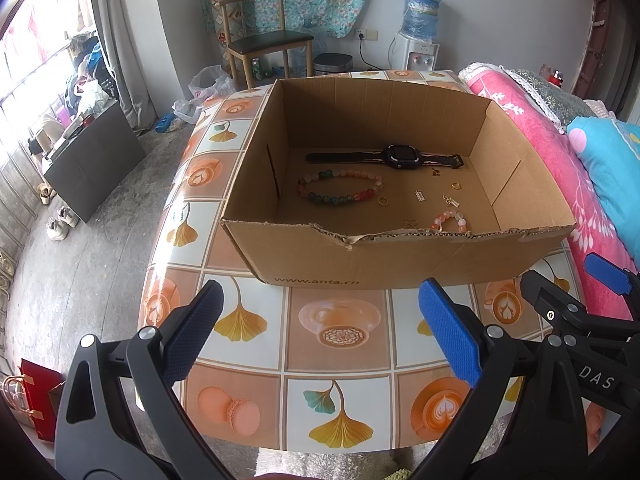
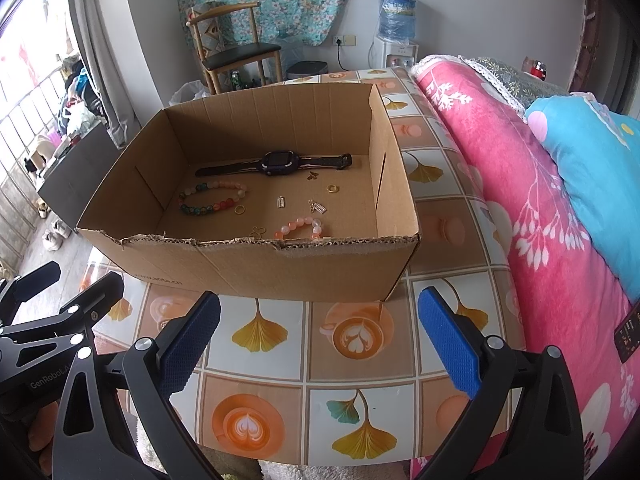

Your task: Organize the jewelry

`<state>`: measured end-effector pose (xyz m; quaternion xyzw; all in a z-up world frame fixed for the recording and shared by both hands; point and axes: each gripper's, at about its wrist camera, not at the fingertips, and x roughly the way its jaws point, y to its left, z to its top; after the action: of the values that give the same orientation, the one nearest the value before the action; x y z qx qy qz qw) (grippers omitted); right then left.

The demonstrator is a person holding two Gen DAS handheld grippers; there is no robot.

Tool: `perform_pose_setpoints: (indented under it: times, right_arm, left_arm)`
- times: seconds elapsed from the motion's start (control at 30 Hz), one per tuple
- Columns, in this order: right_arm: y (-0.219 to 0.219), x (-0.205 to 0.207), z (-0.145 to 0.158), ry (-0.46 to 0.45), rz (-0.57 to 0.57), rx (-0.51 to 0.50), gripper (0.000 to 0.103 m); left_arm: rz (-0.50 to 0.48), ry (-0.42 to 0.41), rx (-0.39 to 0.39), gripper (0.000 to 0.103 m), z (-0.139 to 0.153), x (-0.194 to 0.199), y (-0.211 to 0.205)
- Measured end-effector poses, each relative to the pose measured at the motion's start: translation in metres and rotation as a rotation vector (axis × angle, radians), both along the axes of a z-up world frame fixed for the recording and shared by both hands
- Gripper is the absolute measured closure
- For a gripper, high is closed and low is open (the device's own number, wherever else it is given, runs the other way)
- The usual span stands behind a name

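I'm holding left gripper [image 1: 320,334] and right gripper [image 2: 318,340] wide, empty | jewelry lying in cardboard box [image 2: 394,128] | I'm judging multicoloured bead bracelet [image 2: 212,199] light, slippery: pinching across one strand.

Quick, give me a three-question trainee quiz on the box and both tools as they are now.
1. True or false: the watch lies inside the cardboard box.
2. Which lies nearest the box's torn front wall? A) multicolour bead bracelet B) pink bead bracelet C) watch
3. Fill in: both the left tool and the right tool are ____ and hold nothing.

Key: 1 true; 2 B; 3 open.
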<state>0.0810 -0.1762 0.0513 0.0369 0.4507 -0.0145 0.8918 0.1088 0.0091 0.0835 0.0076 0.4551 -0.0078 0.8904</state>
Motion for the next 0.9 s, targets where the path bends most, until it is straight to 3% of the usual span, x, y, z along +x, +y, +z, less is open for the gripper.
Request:
perform_pose_setpoints:
  times: [0.9]
  right_arm:
    - [0.0013, -0.0026, 0.0007, 0.000, -0.003, 0.000, 0.007]
  left_arm:
    - [0.001, 0.000, 0.002, 0.008, 0.0006, -0.0002, -0.0014]
